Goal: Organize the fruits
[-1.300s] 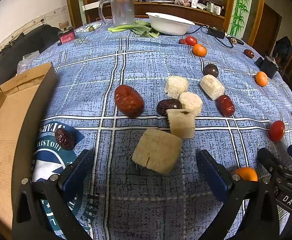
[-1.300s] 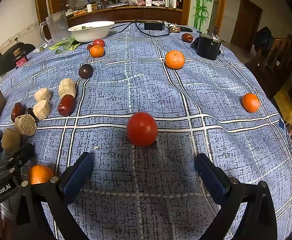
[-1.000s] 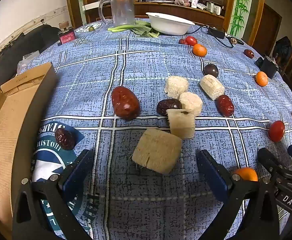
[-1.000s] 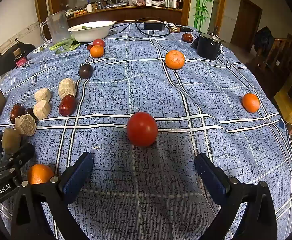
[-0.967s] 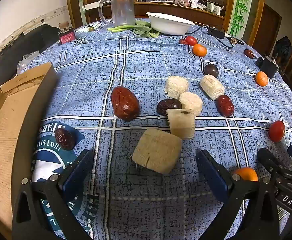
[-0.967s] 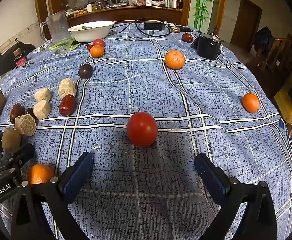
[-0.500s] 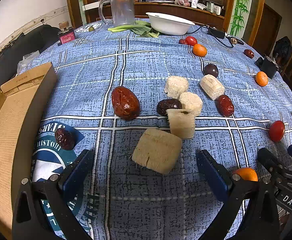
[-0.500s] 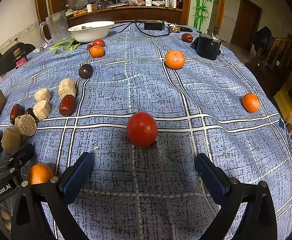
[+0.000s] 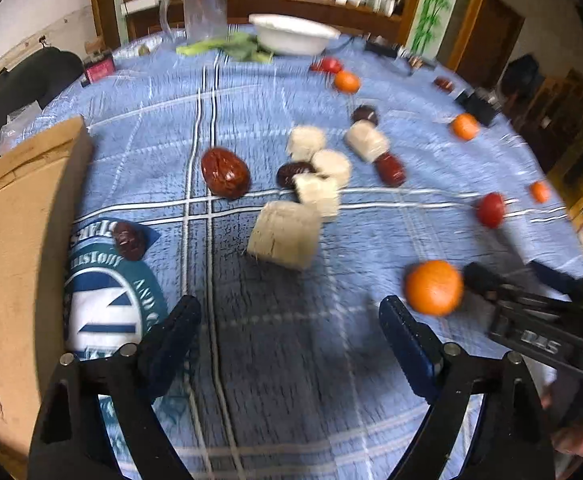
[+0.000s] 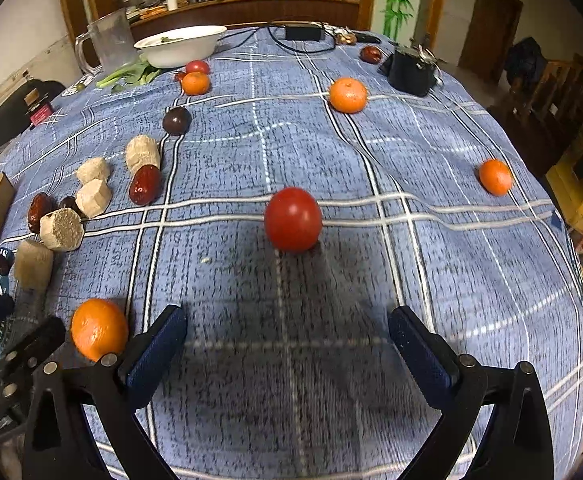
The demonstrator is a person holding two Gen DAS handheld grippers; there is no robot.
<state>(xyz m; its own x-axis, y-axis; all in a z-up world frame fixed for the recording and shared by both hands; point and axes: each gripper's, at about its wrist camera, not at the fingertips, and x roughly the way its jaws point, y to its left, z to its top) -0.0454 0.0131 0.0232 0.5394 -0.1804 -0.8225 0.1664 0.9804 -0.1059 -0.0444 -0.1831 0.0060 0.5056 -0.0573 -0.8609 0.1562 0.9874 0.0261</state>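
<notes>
My left gripper (image 9: 289, 316) hangs over bare blue cloth with its jaws closing and nothing between them. A beige corn-cob block (image 9: 285, 234) lies just beyond its tips, with a big red date (image 9: 225, 172) farther left and an orange (image 9: 433, 287) beside the right finger. This view is blurred. My right gripper (image 10: 287, 320) is open and empty, and a red tomato (image 10: 293, 219) sits ahead of it, centred between the fingers. The same orange (image 10: 98, 329) rests by its left finger, next to the left gripper's body (image 10: 11, 356).
A cardboard box (image 9: 19, 240) borders the table's left side. More cob blocks (image 10: 93, 198), dates (image 10: 145, 190), a dark plum (image 10: 176, 121) and oranges (image 10: 347, 95) are scattered about. A white bowl (image 10: 179, 46), a clear pitcher (image 10: 109, 42) and a black device (image 10: 411, 70) stand at the back.
The left gripper has pulled back and risen a little, so the beige block now lies farther from its tips, and its jaws have narrowed. The right gripper has stayed put.
</notes>
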